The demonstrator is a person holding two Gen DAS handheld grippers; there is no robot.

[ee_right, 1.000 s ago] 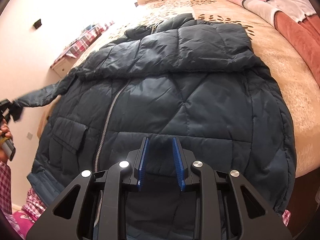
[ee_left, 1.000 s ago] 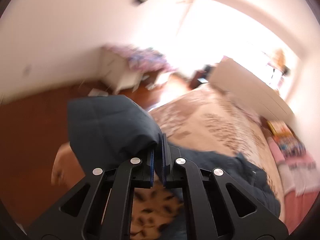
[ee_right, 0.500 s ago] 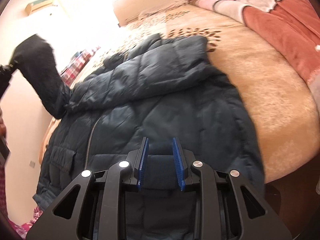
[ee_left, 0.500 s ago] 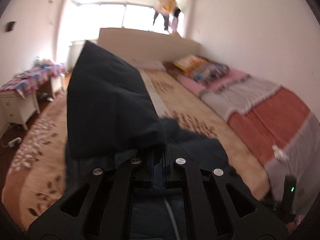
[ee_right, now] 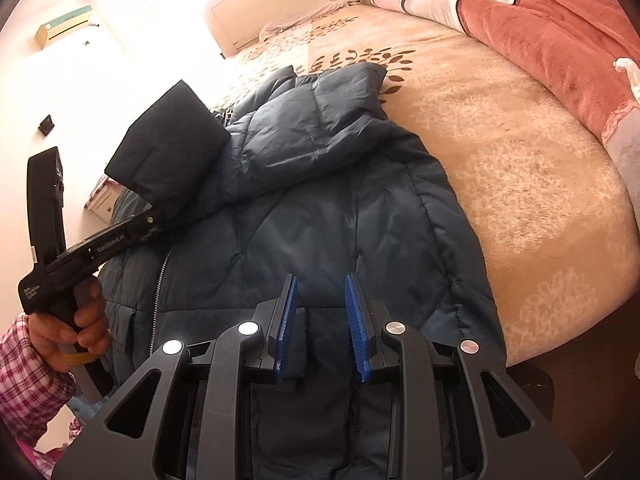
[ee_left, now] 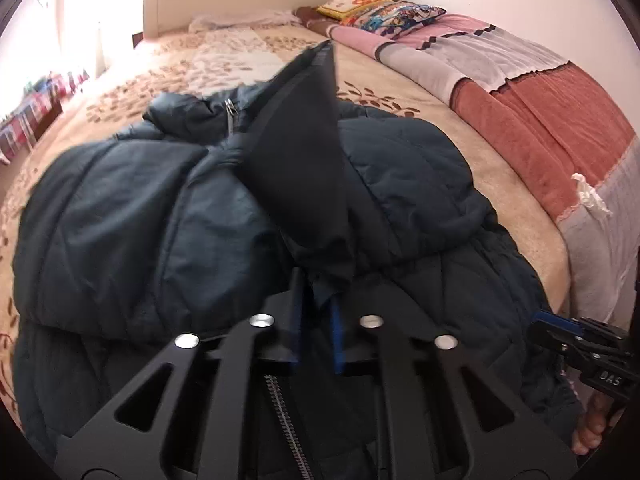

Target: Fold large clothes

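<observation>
Across the beige leaf-patterned bed (ee_right: 500, 152) lies the dark blue quilted puffer jacket (ee_right: 320, 216). My left hand-held gripper (ee_left: 316, 320) is opening, its sleeve cuff (ee_left: 304, 168) still between; next I lay it flat. My right hand-held gripper (ee_right: 320, 328) hovers narrow, empty.

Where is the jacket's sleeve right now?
The sleeve is lifted over the jacket on the bed, its cuff between the opening jaws of the left gripper; in the right wrist view it is at upper left.
</observation>
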